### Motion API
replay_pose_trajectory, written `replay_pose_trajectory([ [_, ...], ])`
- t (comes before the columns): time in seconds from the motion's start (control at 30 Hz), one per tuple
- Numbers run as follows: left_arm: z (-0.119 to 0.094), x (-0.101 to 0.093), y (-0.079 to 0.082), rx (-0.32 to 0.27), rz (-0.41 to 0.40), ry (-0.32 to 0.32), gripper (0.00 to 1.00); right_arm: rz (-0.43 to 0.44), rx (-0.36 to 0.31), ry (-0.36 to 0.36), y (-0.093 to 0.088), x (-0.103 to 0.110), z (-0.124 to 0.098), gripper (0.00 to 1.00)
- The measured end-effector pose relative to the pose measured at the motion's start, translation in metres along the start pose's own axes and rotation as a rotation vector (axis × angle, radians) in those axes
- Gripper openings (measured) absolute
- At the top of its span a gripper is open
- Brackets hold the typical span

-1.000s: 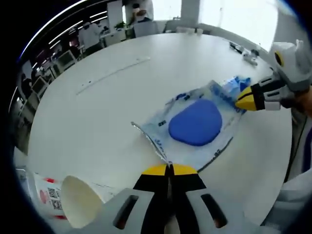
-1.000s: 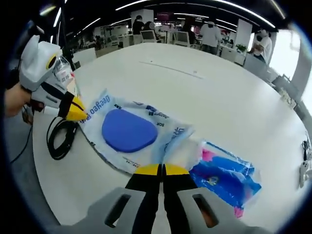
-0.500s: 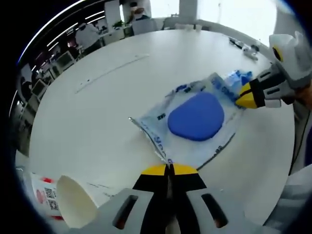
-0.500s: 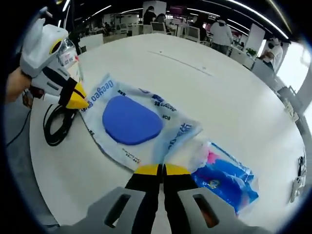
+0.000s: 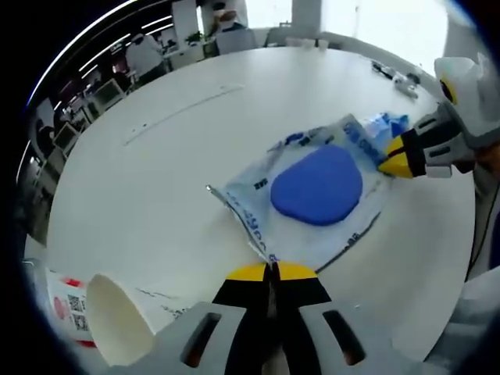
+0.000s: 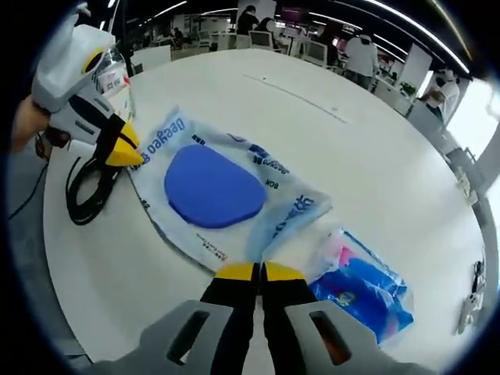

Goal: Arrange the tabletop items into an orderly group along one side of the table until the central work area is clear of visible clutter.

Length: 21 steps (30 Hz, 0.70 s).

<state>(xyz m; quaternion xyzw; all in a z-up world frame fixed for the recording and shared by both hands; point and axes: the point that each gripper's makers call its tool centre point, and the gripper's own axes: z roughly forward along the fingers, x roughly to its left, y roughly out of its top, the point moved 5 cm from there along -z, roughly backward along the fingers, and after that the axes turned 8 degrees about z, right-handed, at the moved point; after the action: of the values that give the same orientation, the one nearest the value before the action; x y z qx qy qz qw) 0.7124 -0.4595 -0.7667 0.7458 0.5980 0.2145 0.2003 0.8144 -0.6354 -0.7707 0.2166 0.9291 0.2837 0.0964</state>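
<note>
Pinching, left gripper (image 5: pixel 271 269): jaws pressed together on one edge of the clear bag (image 5: pixel 308 205)
right gripper (image 6: pixel 258 271): clamped on the opposite edge
bag: flat on the white table (image 5: pixel 156 180), blue pad (image 6: pixel 212 187) inside
nearby: blue packet (image 6: pixel 361 286), black cable (image 6: pixel 83 189), paper cup (image 5: pixel 117 319)

The clear bag (image 6: pixel 205 205) around the blue pad bears blue lettering, partly readable as "Deegoo" and "BOX".
</note>
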Motion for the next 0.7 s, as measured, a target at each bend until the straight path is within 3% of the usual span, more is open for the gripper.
replay_pose_trajectory([
  [0.7, -0.0004, -0.0047, -0.0013, -0.014, 0.0, 0.041, 0.0, 0.01, 0.008, 0.006, -0.0003, -0.0005, 0.0002, 0.0],
])
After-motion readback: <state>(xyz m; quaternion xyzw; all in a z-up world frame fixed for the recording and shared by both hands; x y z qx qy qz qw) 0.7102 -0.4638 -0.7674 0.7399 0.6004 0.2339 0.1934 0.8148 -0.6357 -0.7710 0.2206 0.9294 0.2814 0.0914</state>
